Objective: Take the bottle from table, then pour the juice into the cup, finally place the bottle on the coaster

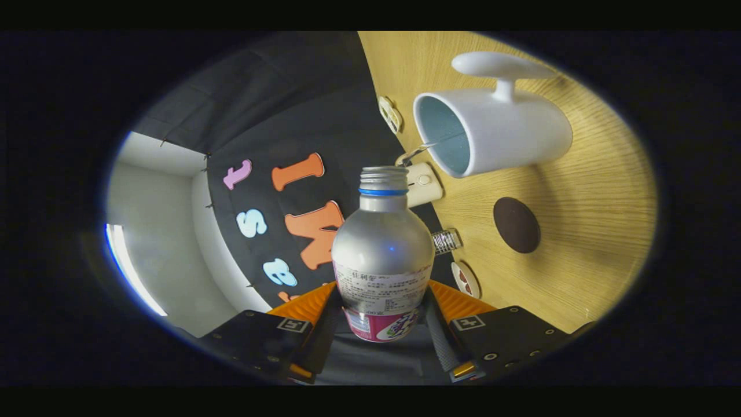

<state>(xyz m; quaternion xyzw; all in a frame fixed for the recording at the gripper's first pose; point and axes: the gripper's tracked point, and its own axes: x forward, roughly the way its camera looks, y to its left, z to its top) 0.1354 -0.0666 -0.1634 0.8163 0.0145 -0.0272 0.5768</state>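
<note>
Grasping the uncapped silver metal bottle [382,255] between both fingers, the gripper [382,315] tilted it so its mouth faced the white ceramic cup [498,136] ahead; the round brown coaster [516,225] lay beyond on the wooden desk [590,243].

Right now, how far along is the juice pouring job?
Done: the bottle is off the table, clamped between the gripper fingers. In hand: it is tipped with its open mouth toward the white cup; no juice stream is visible. Left: finish pouring, then set it on the dark coaster.
</note>
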